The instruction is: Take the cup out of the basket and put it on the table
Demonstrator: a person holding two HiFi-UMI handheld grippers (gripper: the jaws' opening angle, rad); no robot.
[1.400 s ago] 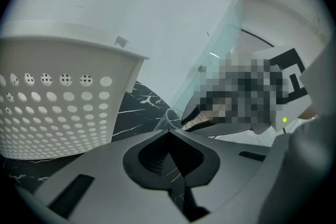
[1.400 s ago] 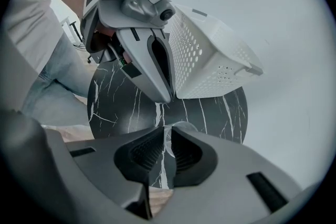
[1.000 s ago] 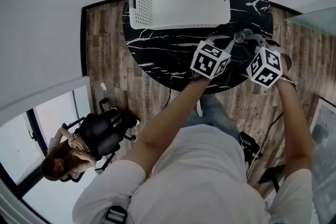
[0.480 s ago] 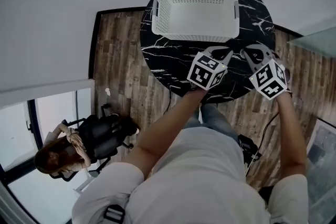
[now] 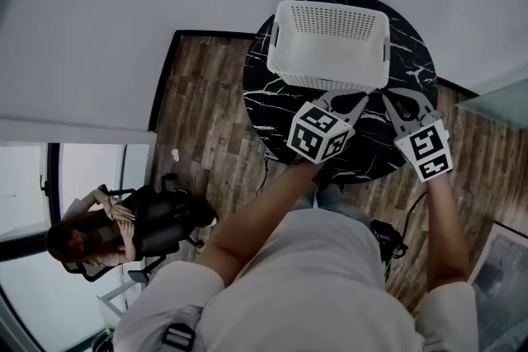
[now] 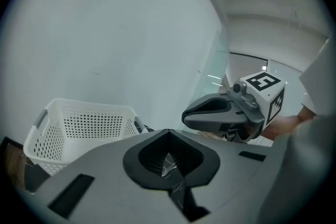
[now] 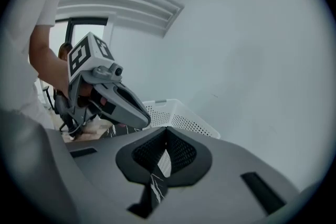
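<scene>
The white perforated basket (image 5: 323, 78) stands at the far side of the round black marble table (image 5: 276, 107) and looks empty. No cup shows in any view. My left gripper (image 5: 345, 100) hovers over the table's near half, just short of the basket, with its jaws pressed together on nothing (image 6: 170, 173). My right gripper (image 5: 404, 103) is beside it to the right, also shut and empty (image 7: 157, 173). The basket (image 6: 79, 128) is ahead and left in the left gripper view, and the basket (image 7: 178, 115) lies ahead in the right gripper view. Each gripper view shows the other gripper alongside.
The table stands against a white wall on a wooden floor (image 5: 206, 111). A person sits in a dark office chair (image 5: 161, 222) at the lower left behind a glass partition. A glass panel (image 5: 495, 103) is at the right.
Both grippers have drawn back toward the table's near edge and now point at the basket. A small round thing seen at the right gripper's tip a second ago no longer shows.
</scene>
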